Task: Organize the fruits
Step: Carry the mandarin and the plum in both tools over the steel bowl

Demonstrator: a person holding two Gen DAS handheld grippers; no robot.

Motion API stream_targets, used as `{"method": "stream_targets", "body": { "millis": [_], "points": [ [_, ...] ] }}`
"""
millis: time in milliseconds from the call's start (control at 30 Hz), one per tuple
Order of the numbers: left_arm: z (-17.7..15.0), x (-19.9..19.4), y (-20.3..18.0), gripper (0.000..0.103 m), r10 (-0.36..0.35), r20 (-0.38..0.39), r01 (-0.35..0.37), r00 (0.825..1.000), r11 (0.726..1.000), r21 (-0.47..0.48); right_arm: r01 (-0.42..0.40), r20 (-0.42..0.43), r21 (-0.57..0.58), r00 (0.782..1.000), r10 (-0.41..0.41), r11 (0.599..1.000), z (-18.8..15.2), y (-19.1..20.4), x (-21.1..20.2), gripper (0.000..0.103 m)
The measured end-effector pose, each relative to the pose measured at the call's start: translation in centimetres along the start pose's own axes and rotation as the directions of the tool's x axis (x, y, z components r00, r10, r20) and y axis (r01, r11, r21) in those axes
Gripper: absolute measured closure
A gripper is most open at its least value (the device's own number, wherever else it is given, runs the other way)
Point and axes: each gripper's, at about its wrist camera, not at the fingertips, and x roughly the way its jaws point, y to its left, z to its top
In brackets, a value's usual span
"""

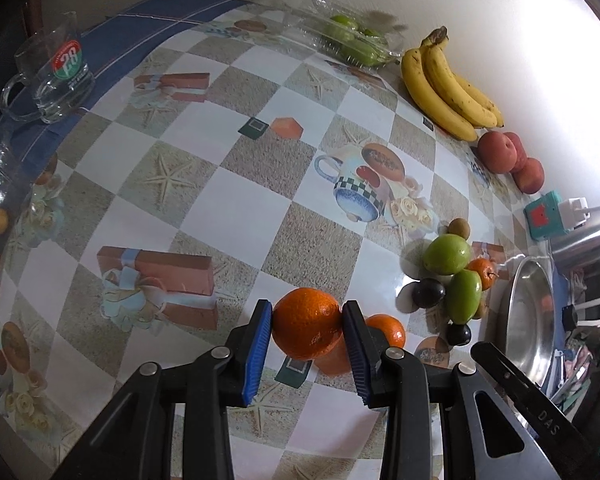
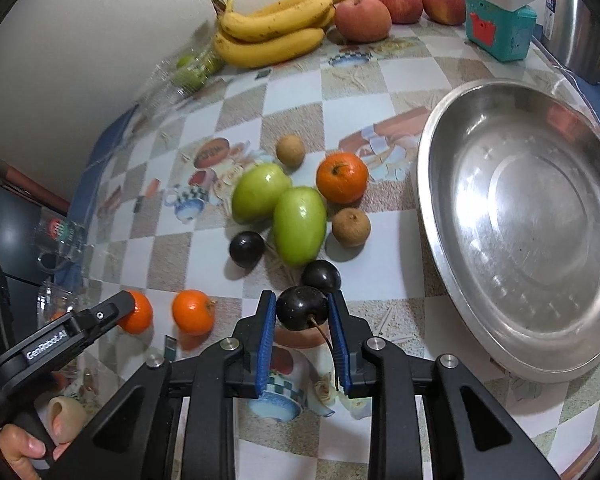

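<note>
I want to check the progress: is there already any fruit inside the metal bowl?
No, in the right wrist view the metal bowl shows only its bare shiny inside, and the loose fruits lie on the table beside it.

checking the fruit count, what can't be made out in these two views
- Clear box, left wrist view: small and glary, green fruit inside uncountable.
- Glass container, left wrist view: cut off by the edge, its orange contents uncountable.
- Small brown fruit, left wrist view: mostly hidden behind a green fruit.
</note>
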Motion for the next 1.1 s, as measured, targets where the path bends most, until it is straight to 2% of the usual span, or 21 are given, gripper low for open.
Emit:
{"method": "stream_targets", "body": {
  "millis": [300,533,767,1100],
  "points": [
    [1.2,-1.1,-3.3,0.065,-0.005,0.019,0.004,1.0,1.0,0.018,-0.006,0.074,0.025,0.997,0.004,1.0,0.5,-1.1,-2.6,0.075],
    [1.4,-1.0,-8.3,0.065,-0.029,0.015,0.028,0.999,0.996,0.09,0.051,0.126,0.094,0.99,-0.063,0.994,1.1,-4.1,-4.3,0.075],
    [1.1,-0.5,-12.6,0.065,-0.062,-0.001,0.062,0.998,0.988,0.143,0.145,0.151,0.187,0.973,-0.174,0.972,1.5,-8.0,-5.7,0.075],
    [-0.8,1.0,-19.7,0.065,-0.12,-0.027,0.122,0.992,0.952,0.281,0.232,0.156,0.318,0.944,-0.292,0.919,1.2,-13.0,-7.4,0.075]
  ]
}}
